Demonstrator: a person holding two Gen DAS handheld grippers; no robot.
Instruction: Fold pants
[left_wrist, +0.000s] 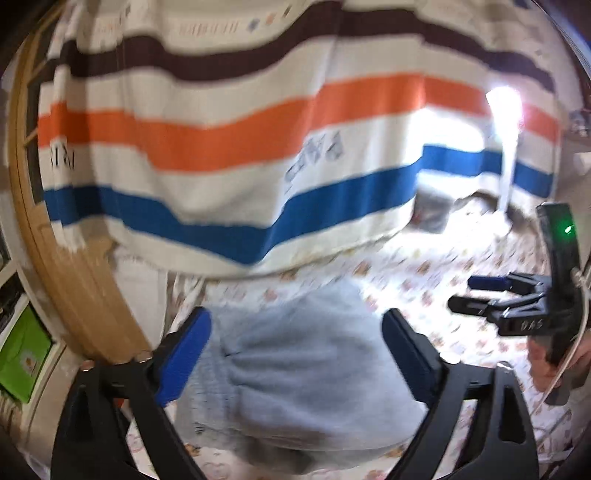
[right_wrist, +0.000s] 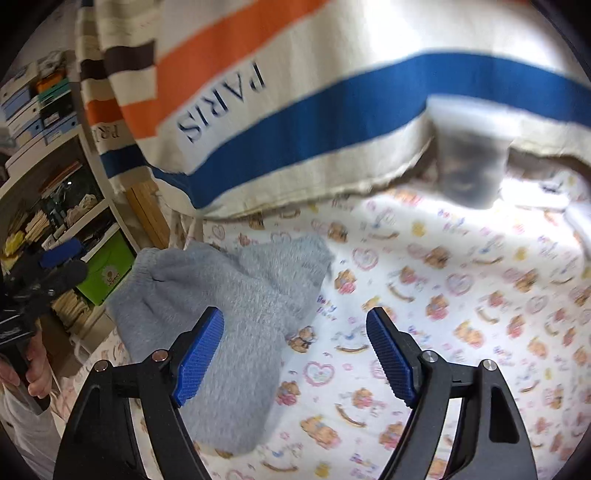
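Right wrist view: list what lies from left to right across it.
Left tool → green box → grey pants → bear-print sheet.

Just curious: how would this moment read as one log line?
pants: folded on sheet | left gripper: open above | right gripper: open

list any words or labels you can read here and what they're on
"PARIS": dark letters on the striped blanket, read in the right wrist view.
"PR…": a second print on the blanket's fold at left, cut off.
"DAS": raised letters on the right gripper body.
Small pink words on the bear-print sheet: too blurred.
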